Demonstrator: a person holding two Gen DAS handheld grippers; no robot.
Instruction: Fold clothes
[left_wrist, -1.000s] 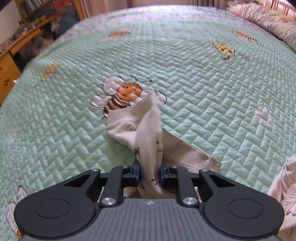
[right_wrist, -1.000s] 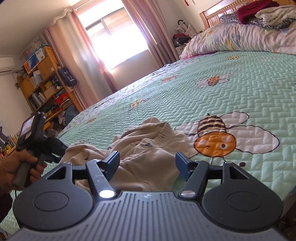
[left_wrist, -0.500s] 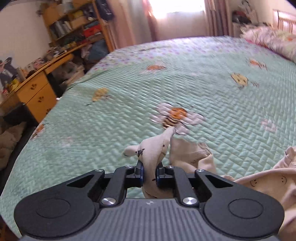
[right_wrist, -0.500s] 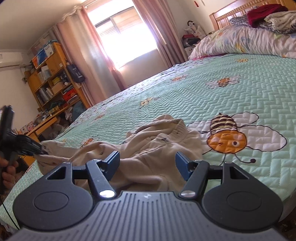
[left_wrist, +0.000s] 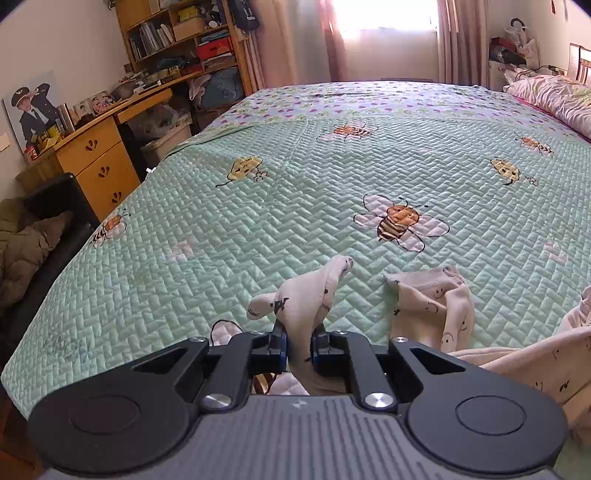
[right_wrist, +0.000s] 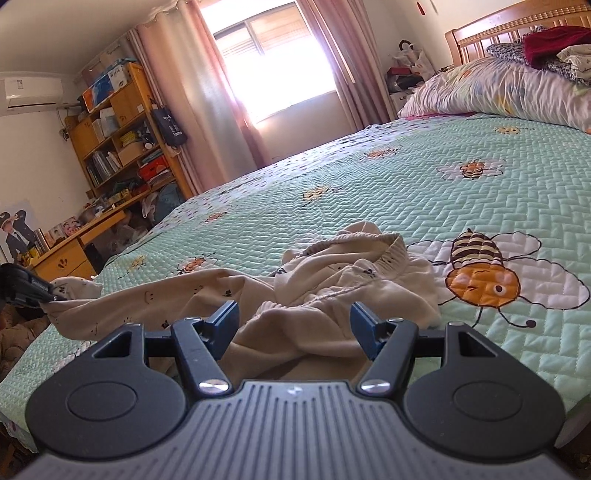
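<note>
Gripping a bunched end of the cream garment (left_wrist: 306, 295), the left tongs (left_wrist: 298, 345) are clenched on the cloth, which pokes up between the two blue pads and flops toward the far side; the rest of the garment trails off to the right across the near part of the bed (left_wrist: 295, 192), with a loose cuffed piece lying just right of the tongs and printed with small smiley faces; in the right wrist view the same left tongs (right_wrist: 48, 293) appear at the far left edge, holding one stretched end of the garment (right_wrist: 332, 291) off the quilt; the right tongs (right_wrist: 293, 325) are released, their fingers spread wide and hanging over the crumpled middle of the cloth without pinching it; the elastic waistband sits heaped just beyond them, beside a large bee (right_wrist: 480, 273) stitched on the green quilt; a pillow (right_wrist: 498, 88) lies at the far right by the wooden headboard; a wooden desk (left_wrist: 96, 147) and bookshelf (left_wrist: 177, 33) stand left of the bed.
</note>
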